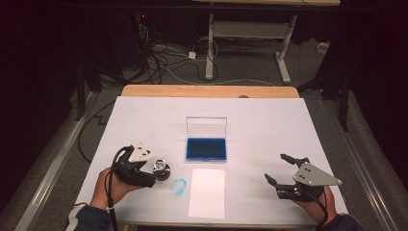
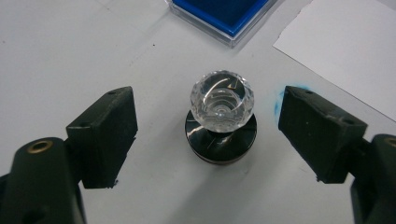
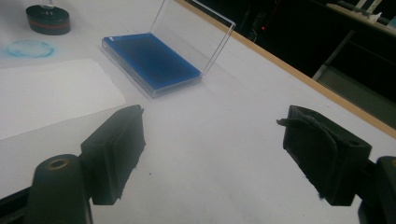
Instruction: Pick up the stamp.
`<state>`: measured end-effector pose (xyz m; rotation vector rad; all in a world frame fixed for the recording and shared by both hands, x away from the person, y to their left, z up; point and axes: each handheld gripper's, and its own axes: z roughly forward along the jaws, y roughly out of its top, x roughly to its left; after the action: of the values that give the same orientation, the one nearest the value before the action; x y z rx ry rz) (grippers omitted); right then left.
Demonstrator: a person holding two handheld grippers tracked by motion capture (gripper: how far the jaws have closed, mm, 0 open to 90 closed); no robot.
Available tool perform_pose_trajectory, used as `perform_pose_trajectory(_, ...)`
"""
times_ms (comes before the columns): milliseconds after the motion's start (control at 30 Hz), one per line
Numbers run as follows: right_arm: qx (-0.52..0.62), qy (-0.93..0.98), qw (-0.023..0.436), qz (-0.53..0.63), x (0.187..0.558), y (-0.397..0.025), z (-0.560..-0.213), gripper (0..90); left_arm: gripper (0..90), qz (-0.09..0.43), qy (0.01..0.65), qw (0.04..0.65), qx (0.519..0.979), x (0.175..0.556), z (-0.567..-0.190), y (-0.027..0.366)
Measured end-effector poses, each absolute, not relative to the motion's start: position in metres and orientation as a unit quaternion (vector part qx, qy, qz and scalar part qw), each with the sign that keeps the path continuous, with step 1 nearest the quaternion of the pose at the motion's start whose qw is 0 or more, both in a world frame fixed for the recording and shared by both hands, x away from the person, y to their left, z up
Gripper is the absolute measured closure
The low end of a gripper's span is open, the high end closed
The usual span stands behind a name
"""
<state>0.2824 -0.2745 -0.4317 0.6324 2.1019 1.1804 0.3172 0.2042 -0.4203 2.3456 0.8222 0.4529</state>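
A stamp with a faceted clear knob (image 2: 222, 100) on a round black base stands upright on the white table cover (image 1: 269, 125), between the wide-spread jaws of the left gripper (image 2: 208, 126), which touch nothing. Just beside it lies a blue ring-shaped ink mark (image 1: 179, 186), perhaps a stamped print, then a white paper sheet (image 1: 207, 192) and an open blue ink pad case (image 1: 206, 148). The right gripper (image 1: 280, 168) hovers well apart, jaws wide and empty.
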Motion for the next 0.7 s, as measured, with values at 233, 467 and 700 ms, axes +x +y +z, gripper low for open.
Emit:
perform_pose_trajectory(233,0.239,0.8,0.319,0.448,0.282,-0.275,-0.432,20.7,20.2,0.155,0.311,0.294,0.89,0.327,-0.426,0.199)
perform_pose_trajectory(467,0.235,0.802,0.318,0.447,0.283,-0.274,-0.432,20.8,23.5,0.135,0.316,0.281,0.896,0.336,-0.431,0.198)
perform_pose_trajectory(700,0.228,0.805,0.317,0.447,0.283,-0.272,-0.432,20.9,30.3,0.115,0.314,0.281,0.9,0.34,-0.436,0.197)
